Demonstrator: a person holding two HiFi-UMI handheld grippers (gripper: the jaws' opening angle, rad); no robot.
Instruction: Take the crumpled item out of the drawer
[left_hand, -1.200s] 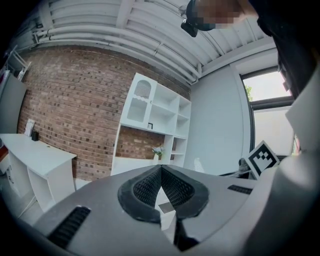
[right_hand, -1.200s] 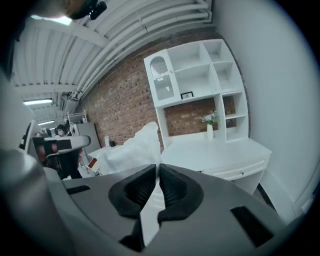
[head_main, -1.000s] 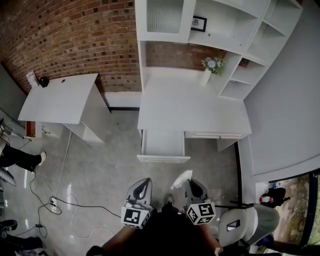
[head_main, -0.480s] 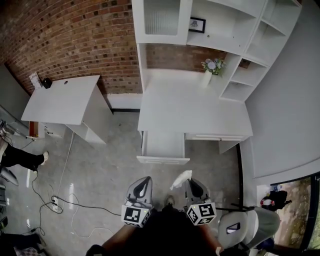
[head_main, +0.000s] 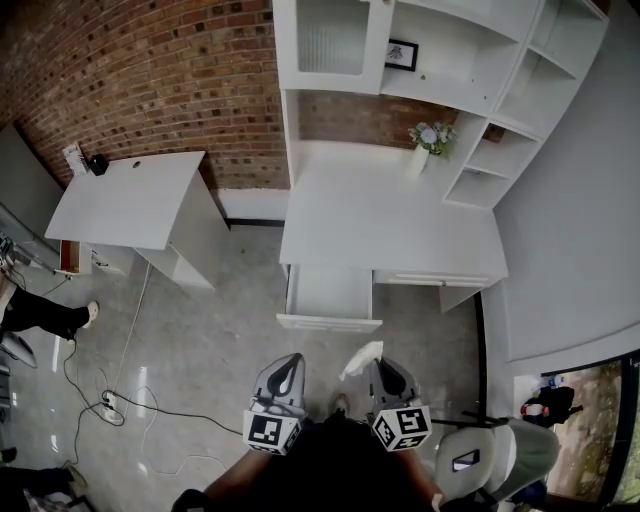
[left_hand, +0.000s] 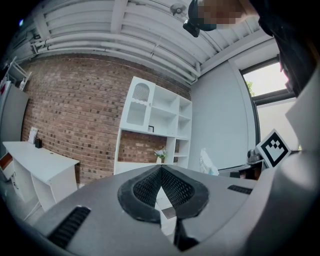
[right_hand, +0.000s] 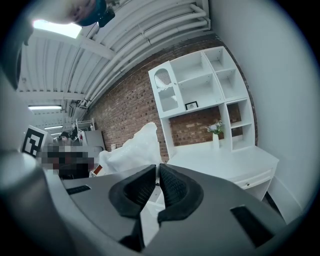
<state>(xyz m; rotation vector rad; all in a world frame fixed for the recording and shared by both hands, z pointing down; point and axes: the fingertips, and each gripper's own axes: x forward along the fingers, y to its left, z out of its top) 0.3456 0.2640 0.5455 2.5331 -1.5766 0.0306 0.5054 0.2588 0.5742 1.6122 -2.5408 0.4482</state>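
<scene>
In the head view the white desk (head_main: 390, 215) has its left drawer (head_main: 328, 293) pulled open, and the part of its inside that shows is bare. A white crumpled item (head_main: 362, 358) sticks up from my right gripper (head_main: 379, 365), which is shut on it low in the frame, well short of the drawer. In the right gripper view the crumpled item (right_hand: 131, 150) rises just behind the nearly closed jaws of that gripper (right_hand: 157, 176). My left gripper (head_main: 289, 362) hangs beside it, shut and empty; in the left gripper view this gripper (left_hand: 161, 171) has its pads meeting.
A second white desk (head_main: 130, 198) stands at the left by the brick wall. Cables (head_main: 110, 402) trail over the floor at the lower left. A grey chair (head_main: 485, 452) sits at the lower right. Shelves with a flower vase (head_main: 424, 145) rise behind the desk.
Both grippers and the crumpled item hold the same place low in the view. The head camera has shifted a little, so the desk and drawer sit slightly further right.
</scene>
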